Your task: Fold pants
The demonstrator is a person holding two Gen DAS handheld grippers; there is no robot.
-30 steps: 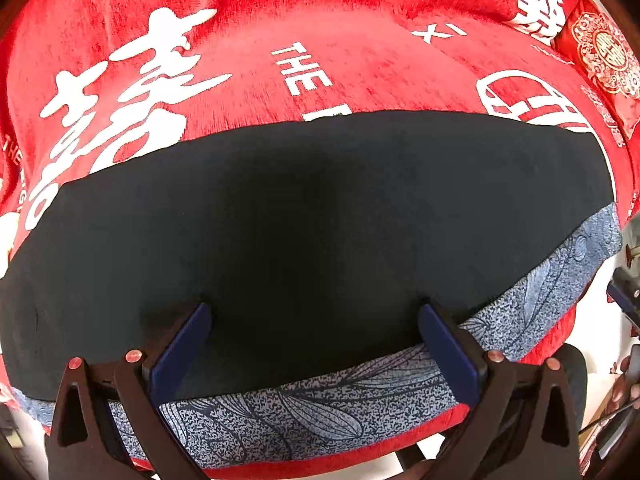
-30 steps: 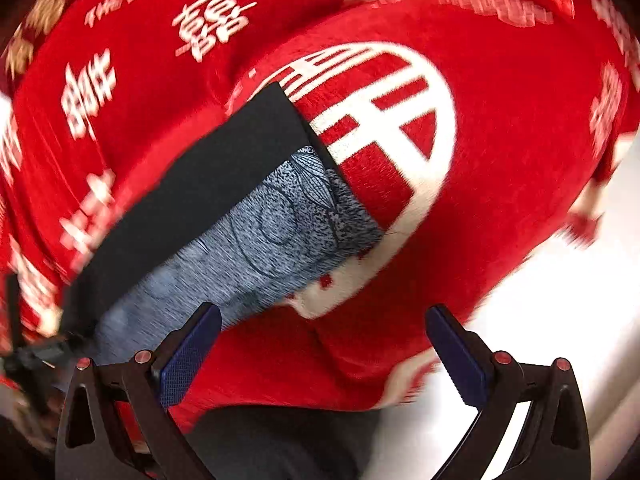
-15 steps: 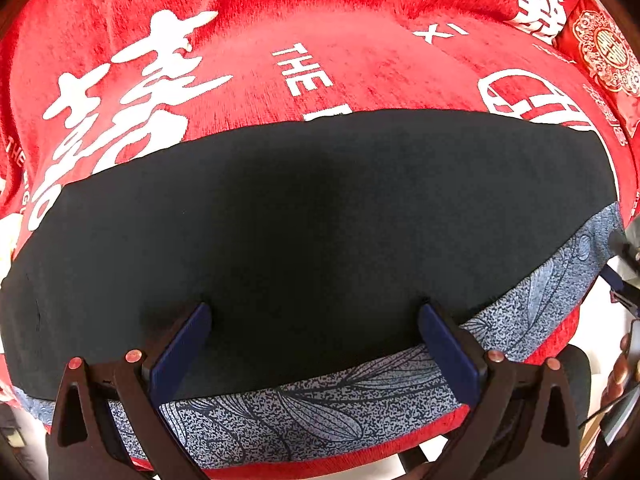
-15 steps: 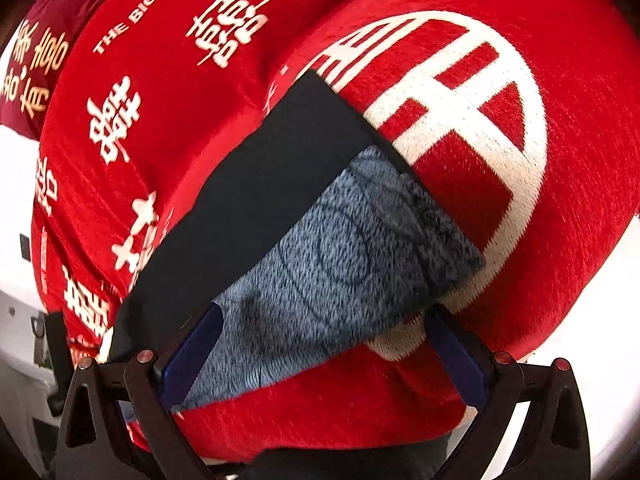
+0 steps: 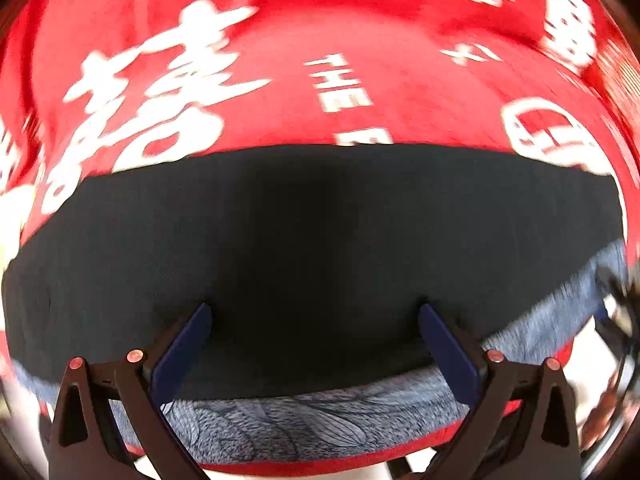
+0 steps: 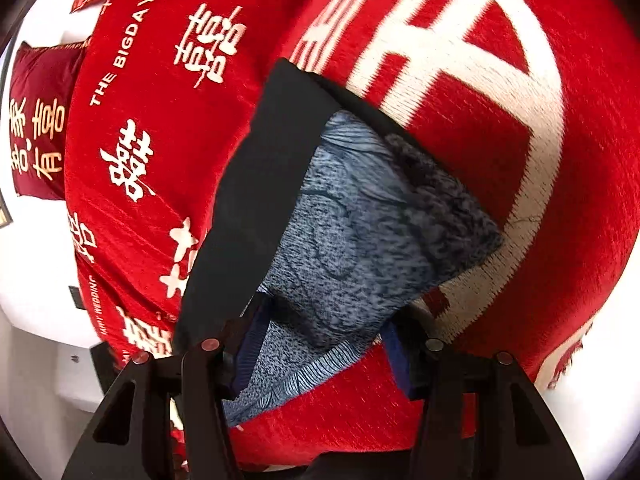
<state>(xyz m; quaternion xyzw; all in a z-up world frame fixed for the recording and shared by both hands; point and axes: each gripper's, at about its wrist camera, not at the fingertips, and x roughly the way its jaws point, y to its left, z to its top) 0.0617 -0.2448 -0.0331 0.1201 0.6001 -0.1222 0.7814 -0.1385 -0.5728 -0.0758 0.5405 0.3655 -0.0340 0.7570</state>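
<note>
Pants lay flat across the red bedspread, a dark panel with a blue-grey leaf-printed strip along the near edge. Much of them was hard for me to read: in my left wrist view the dark cloth was one featureless patch with no seam or fold showing, both of its ends ran into the curved rim of the picture, and the far right was smeared by blur. The white lettering on the bedspread was blurred as well, and the pants cut off the lower part of it. In my right wrist view the pants showed only at one end, where the printed cloth was bunched and its corner lay over a big white ring woven into the bedspread; the rest of them ran out of sight behind my own frame. A dark red pillow sat half cut off at the left edge.

My left gripper pointed steeply down over the dark panel, jaws wide, nothing between them. My right gripper was angled down, rolled, at the printed end; its jaws were closing with that cloth between them, and whether the pads pressed it I could not tell.
</note>
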